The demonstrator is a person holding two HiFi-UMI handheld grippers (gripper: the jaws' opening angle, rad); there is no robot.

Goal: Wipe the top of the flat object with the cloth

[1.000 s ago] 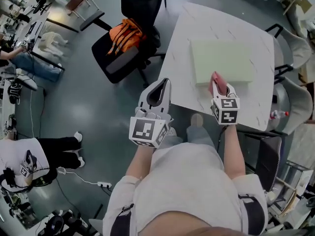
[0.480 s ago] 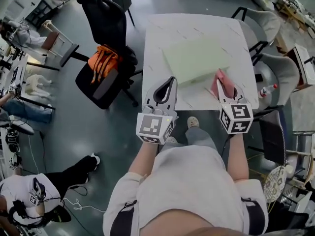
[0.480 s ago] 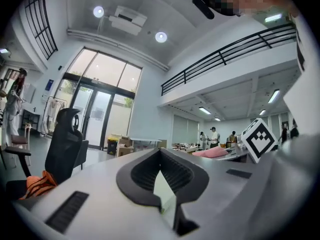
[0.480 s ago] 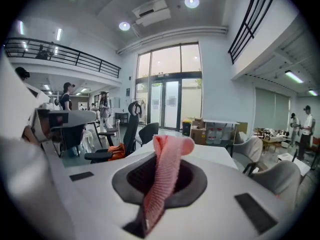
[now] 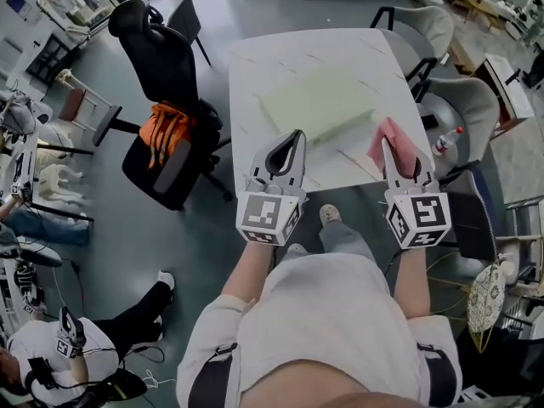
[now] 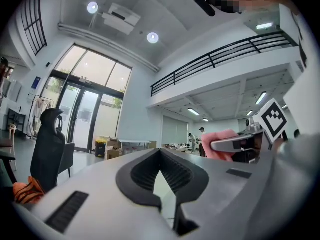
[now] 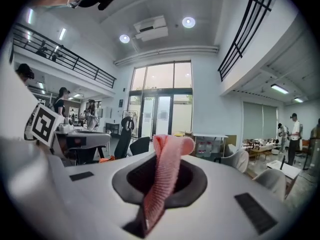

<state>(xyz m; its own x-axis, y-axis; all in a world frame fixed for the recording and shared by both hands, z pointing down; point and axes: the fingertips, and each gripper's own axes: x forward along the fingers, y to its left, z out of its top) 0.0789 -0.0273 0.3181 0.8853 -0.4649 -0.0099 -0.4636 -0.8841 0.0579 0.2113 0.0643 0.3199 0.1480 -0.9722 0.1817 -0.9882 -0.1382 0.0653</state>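
Note:
A pale green flat pad [image 5: 316, 102] lies on the white table [image 5: 272, 58]. My right gripper [image 5: 384, 145] is shut on a pink cloth [image 5: 393, 143], held near the table's front right edge, just off the pad's near right corner. In the right gripper view the cloth [image 7: 165, 174] stands up from between the shut jaws of the right gripper [image 7: 167, 144]. My left gripper [image 5: 296, 136] is shut on nothing and hovers at the table's front edge, near the pad's front side. The left gripper view shows the left gripper [image 6: 160, 154] raised and level, with the cloth [image 6: 220, 139] to its right.
A black office chair with an orange garment [image 5: 170, 134] stands left of the table. Grey chairs [image 5: 476, 100] and a bottle [image 5: 442, 141] are at the right. A person [image 5: 51, 347] sits on the floor at the lower left.
The head view has swung, so the table now sits higher and more central. The right gripper with the cloth has come off the pad's near edge. Both grippers stay shut.

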